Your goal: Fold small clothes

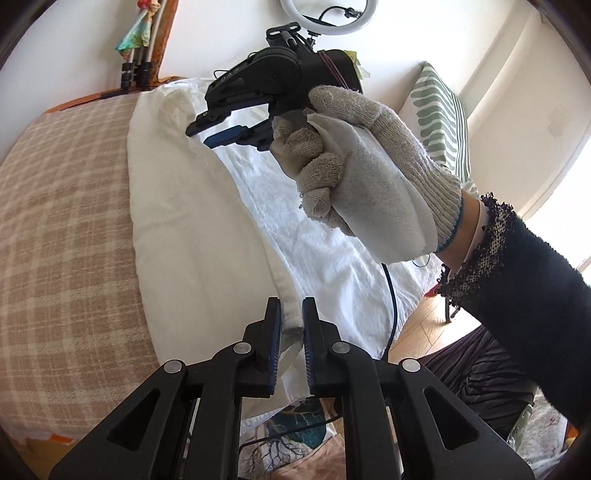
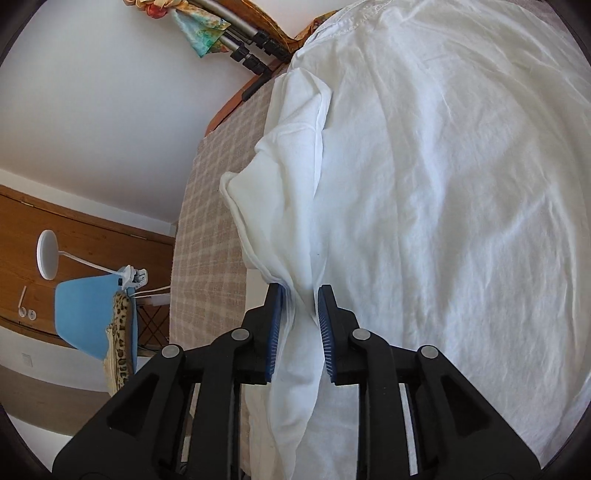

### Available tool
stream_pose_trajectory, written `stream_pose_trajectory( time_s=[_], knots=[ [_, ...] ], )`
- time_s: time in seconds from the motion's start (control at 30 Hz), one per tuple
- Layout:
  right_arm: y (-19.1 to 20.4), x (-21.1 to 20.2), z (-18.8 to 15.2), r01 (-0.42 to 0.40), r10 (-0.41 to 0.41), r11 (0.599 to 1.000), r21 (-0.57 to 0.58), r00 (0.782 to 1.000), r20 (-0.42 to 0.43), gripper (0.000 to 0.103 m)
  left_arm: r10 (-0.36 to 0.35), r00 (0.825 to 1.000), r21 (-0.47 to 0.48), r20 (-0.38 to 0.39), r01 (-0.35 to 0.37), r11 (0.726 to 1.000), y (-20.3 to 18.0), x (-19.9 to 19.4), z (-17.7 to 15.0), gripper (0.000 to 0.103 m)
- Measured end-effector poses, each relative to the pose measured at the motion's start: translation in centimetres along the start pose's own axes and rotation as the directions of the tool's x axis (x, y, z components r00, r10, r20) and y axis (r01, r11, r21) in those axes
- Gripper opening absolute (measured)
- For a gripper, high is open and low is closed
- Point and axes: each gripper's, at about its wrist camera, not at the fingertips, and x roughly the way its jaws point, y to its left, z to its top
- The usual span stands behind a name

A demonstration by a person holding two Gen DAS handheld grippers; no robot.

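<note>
My left hand-held gripper (image 1: 291,325) has its jaws a little apart w/ the hem of the white shirt (image 1: 192,206) sitting in the gap; the cloth fills most of it but I can't see the pads pressing, so I'd call it a slack hold at best. The shirt lies spread over the checked blanket (image 1: 62,206) on the bed, one side lapped over the middle.

My right hand-held gripper (image 2: 300,325) stands wider apart. A bunched fold of the shirt (image 2: 443,184) hangs through it, touching the left pad, clear of the right one, so not clamped. In the left view that gripper (image 1: 221,129) hovers over the far part of the shirt, held by my gloved hand (image 1: 369,173).

Risks, as I judge them:
- hem catches on a pad's ridges as I pull away → the fold drags open
- the bunched side fold isn't laid flat, so it could slump or crease
- the black cable (image 1: 391,306) hanging under my right hand could snag the cloth

Surface: soft bed, beige and white checks, wooden edge at the far end. Room: white walls, ring light (image 1: 328,18) up top, green-striped cushion (image 1: 439,118) to the right, wood floor; on the other side a white lamp (image 2: 48,254) and a blue chair (image 2: 88,317).
</note>
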Motion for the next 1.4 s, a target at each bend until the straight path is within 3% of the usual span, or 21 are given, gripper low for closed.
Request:
stream_pose_trajectory(
  time_s=[0.03,0.1,0.23,0.33,0.4,0.47,0.63,0.67,0.7,0.73,0.8,0.97,1.03,1.23,1.4],
  knots=[
    [0.0,-0.5,0.2,0.034,-0.033,0.999,-0.021,0.999,0.016,0.047,-0.008,1.0,0.02,-0.011,0.008,1.0,-0.5,0.0,-0.2,0.014],
    [0.2,-1.7,0.4,0.097,-0.094,0.994,-0.047,0.994,0.063,0.059,-0.023,1.0,0.062,-0.012,0.023,0.998,-1.4,-0.3,-0.6,0.015],
    [1.0,-3.7,0.7,0.152,-0.137,0.983,-0.106,0.981,0.136,0.059,-0.036,0.999,0.059,0.033,0.034,0.998,-1.0,-2.1,-1.1,0.015],
    [2.7,-4.5,0.8,0.131,-0.098,0.974,-0.182,0.979,0.182,0.059,0.02,0.997,-0.017,0.081,-0.019,1.0,1.0,-2.9,-0.9,0.015],
    [3.8,-4.2,1.3,0.129,-0.086,0.968,-0.215,0.976,0.2,0.059,0.052,0.997,-0.068,0.062,-0.047,0.997,2.3,-2.2,-0.7,0.015],
    [5.0,-3.0,2.1,0.198,-0.15,0.952,-0.232,0.966,0.209,0.059,0.067,0.997,-0.097,0.033,-0.064,0.993,3.1,-1.2,-0.8,0.015],
    [5.6,1.2,4.1,0.245,-0.212,0.94,-0.239,0.965,0.156,0.059,0.097,0.995,-0.042,-0.028,-0.098,0.994,2.3,1.0,-1.4,0.015],
    [5.4,2.0,4.4,0.273,-0.242,0.931,-0.244,0.959,0.147,0.058,0.099,0.994,-0.03,-0.036,-0.1,0.995,2.3,1.2,-1.5,0.015],
    [5.1,2.7,4.7,0.302,-0.274,0.922,-0.244,0.951,0.142,0.04,0.102,0.994,-0.022,-0.044,-0.103,0.994,2.2,1.3,-1.6,0.015],
    [4.4,3.5,5.0,0.333,-0.311,0.914,-0.232,0.942,0.126,0.016,0.102,0.994,-0.018,-0.048,-0.103,0.995,2.3,1.4,-1.7,0.015],
    [2.6,4.3,5.6,0.37,-0.357,0.909,-0.191,0.929,0.101,0.015,0.094,0.994,-0.022,-0.061,-0.095,0.995,2.6,1.4,-2.0,0.015],
    [1.1,4.2,5.6,0.349,-0.336,0.919,-0.182,0.937,0.097,0.017,0.071,0.995,0.01,-0.077,-0.071,0.997,2.9,0.8,-3.1,0.015],
    [1.1,3.2,5.6,0.326,-0.313,0.932,-0.159,0.944,0.101,0.031,0.07,0.995,0.019,-0.071,-0.069,0.997,3.0,0.1,-3.4,0.015],
    [1.5,-2.7,4.1,0.242,-0.22,0.963,-0.12,0.96,0.171,0.041,0.089,0.996,0.003,0.016,-0.089,0.996,3.0,-2.6,-3.1,0.015],
    [1.7,-8.7,1.1,0.247,-0.207,0.957,-0.151,0.948,0.242,0.047,0.092,0.992,-0.019,0.088,-0.091,0.996,2.1,-3.4,-1.5,0.015]
  ],
)
